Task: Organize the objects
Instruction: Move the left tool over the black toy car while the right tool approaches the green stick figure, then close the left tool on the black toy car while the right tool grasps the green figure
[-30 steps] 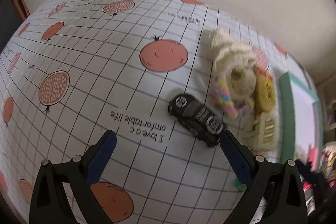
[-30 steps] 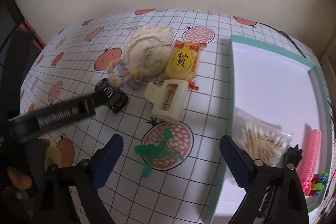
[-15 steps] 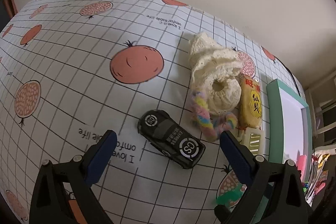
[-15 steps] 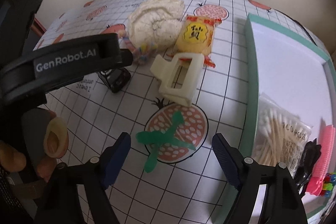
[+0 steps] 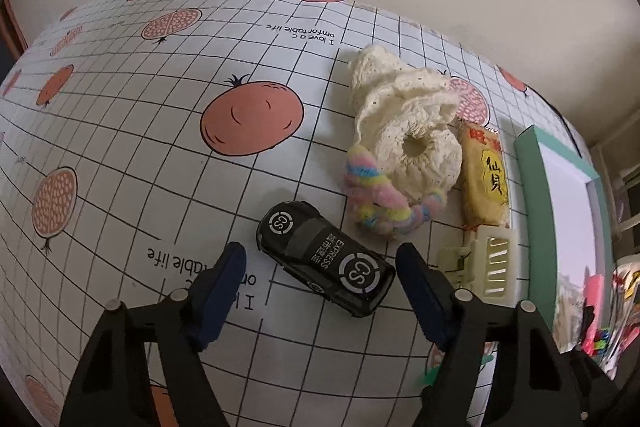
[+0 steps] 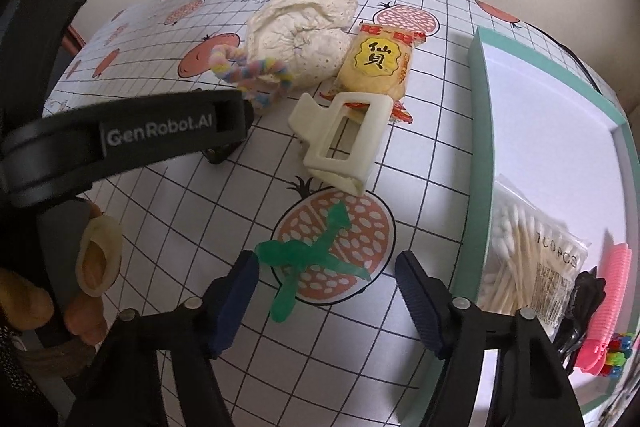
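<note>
A black toy car (image 5: 325,257) lies slantwise on the patterned tablecloth. My left gripper (image 5: 320,259) straddles it with its jaws closing; the blue pads stand apart from the car's sides. In the right wrist view a green plastic propeller (image 6: 310,257) lies on a pomegranate print. My right gripper (image 6: 326,269) hangs over it, jaws closing, pads clear of it. A cream hair claw (image 6: 340,143), a yellow snack packet (image 6: 378,61), a cream knitted piece (image 6: 298,35) and a pastel rope ring (image 6: 250,73) lie beyond. The left gripper's body (image 6: 120,143) hides most of the car there.
A white tray with a mint rim (image 6: 482,131) stands at the right. It holds a bag of cotton swabs (image 6: 528,255), a pink comb (image 6: 612,303) and a black clip (image 6: 586,291). A hand (image 6: 86,291) holds the left gripper's handle. A wall runs behind the table.
Both grippers have narrowed their jaws. The left one slid over the toy car, which now sits between its fingers. The right one sank toward the green propeller.
</note>
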{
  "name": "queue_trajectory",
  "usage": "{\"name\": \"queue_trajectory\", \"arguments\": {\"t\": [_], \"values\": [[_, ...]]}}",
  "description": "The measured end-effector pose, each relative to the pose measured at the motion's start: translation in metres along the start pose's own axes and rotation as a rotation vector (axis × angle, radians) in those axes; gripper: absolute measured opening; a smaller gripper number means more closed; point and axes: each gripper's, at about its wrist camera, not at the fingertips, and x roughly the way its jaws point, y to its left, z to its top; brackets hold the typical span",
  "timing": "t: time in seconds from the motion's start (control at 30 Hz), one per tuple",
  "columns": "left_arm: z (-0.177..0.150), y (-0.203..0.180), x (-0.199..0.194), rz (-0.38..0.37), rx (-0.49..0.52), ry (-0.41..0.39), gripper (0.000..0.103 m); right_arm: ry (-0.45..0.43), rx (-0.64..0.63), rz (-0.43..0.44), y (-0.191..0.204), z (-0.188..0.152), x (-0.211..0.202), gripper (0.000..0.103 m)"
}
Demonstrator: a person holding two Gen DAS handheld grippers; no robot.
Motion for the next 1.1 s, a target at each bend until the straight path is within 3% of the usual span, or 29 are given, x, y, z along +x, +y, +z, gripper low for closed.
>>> {"name": "queue_trajectory", "arguments": {"t": [0.23,0.73,0.77,1.1], "values": [[0.001,-0.003,-0.003,0.015,0.021,0.005,0.058,-0.002,0.004,0.016,0.001,0.0,-0.001,0.056],[-0.018,0.004,-0.018,0.032,0.033,0.005,0.058,0.006,0.018,0.038,-0.008,0.007,0.005,0.049],[-0.019,0.004,-0.019,0.034,0.034,0.005,0.058,0.006,0.017,0.037,-0.008,0.008,0.005,0.043],[-0.023,0.013,-0.02,0.071,0.026,0.019,0.058,0.01,0.023,0.05,-0.008,0.01,0.011,0.04]]}}
